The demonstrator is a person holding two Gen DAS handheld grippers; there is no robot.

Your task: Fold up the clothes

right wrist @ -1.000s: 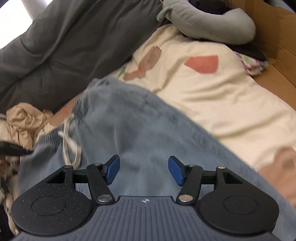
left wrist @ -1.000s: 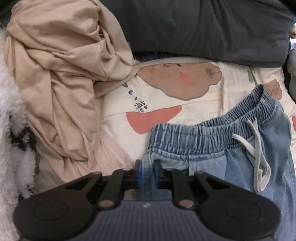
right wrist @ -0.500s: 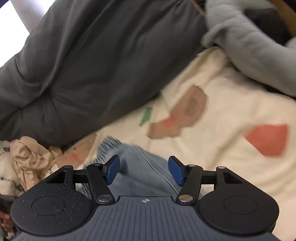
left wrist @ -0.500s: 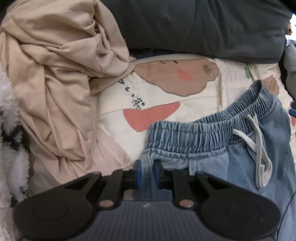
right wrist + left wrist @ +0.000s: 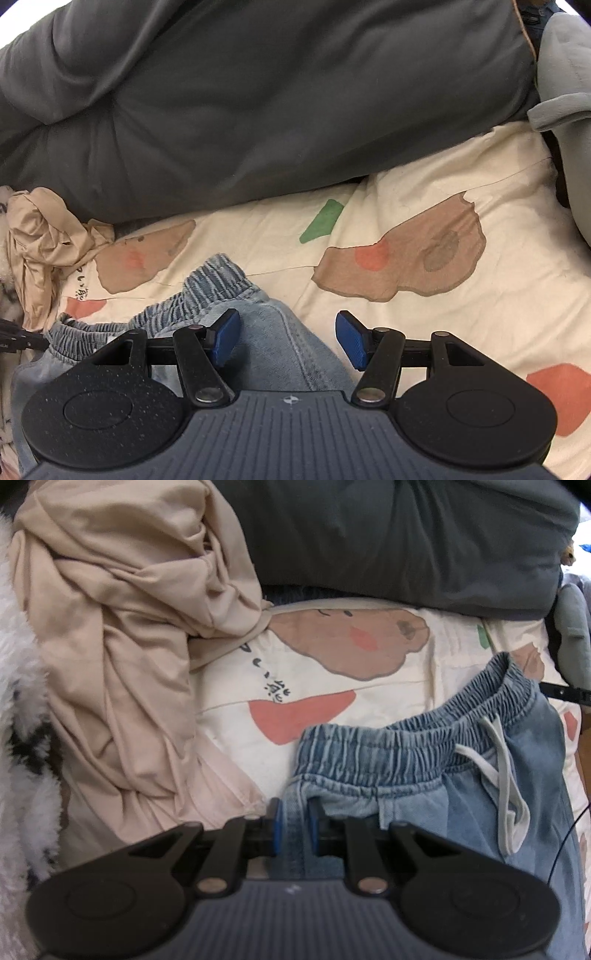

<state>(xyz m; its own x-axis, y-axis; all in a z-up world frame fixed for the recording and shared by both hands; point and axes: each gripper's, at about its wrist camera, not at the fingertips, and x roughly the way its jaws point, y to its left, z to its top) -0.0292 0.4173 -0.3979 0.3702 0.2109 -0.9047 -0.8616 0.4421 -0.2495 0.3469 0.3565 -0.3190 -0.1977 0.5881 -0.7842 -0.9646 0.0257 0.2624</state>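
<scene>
Beige garment [image 5: 122, 657]: crumpled, left of the fingers.
Left gripper [image 5: 294, 825]: pinching the denim shorts [image 5: 480, 794] at their waistband corner.
Shorts: spread rightward on the cartoon sheet [image 5: 314, 686].
Right gripper [image 5: 286, 338]: jaws apart over the shorts' other side, nothing pinched.

Dark grey duvet [image 5: 258, 110], perhaps; bear-print sheet [image 5: 424, 206]

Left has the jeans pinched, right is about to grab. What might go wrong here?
The left gripper pinches only a narrow edge of the jeans, so it may slip. The right gripper is open above denim beside the bedsheet and might catch it too. The drawstring hangs loose and might snag.
</scene>
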